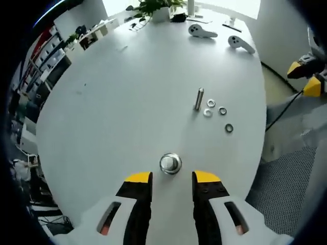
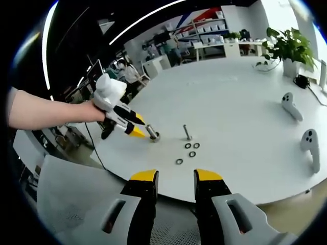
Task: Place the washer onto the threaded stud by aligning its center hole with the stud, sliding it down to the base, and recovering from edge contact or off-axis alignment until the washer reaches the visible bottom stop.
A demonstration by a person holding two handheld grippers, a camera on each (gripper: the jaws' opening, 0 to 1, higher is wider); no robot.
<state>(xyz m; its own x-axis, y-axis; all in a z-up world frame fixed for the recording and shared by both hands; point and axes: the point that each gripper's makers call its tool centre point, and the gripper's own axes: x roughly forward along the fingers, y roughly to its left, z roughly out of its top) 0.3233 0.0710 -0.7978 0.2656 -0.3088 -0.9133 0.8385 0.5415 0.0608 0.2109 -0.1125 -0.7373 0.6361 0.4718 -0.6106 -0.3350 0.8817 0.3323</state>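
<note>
The left gripper view is looking down on the white desk [image 1: 127, 92]. The left gripper [image 1: 172, 177] is hanging low over it, with its yellow-tipped jaws standing apart and holding nothing. Just past the tips, a shiny round metal piece [image 1: 170, 163] is sitting on the desk. Further off, the threaded stud [image 1: 199, 99] is standing upright. Four washers [image 1: 223, 110] are lying flat just beside the stud, all of them on the desk and none on the stud. Two white controllers [image 1: 203, 31] and a potted plant [image 1: 156, 7] are sitting at the far edge.

The right gripper view is looking from off the desk edge, and it is showing the person's hand [image 2: 97, 111] holding the left gripper, whose tips are right at the shiny piece. The stud and washers are lying a little way beyond. The right gripper [image 2: 176, 177] is hanging off the desk, well apart from the washers, its jaws standing apart and empty. Shelves [image 2: 204, 30] are standing far behind.
</note>
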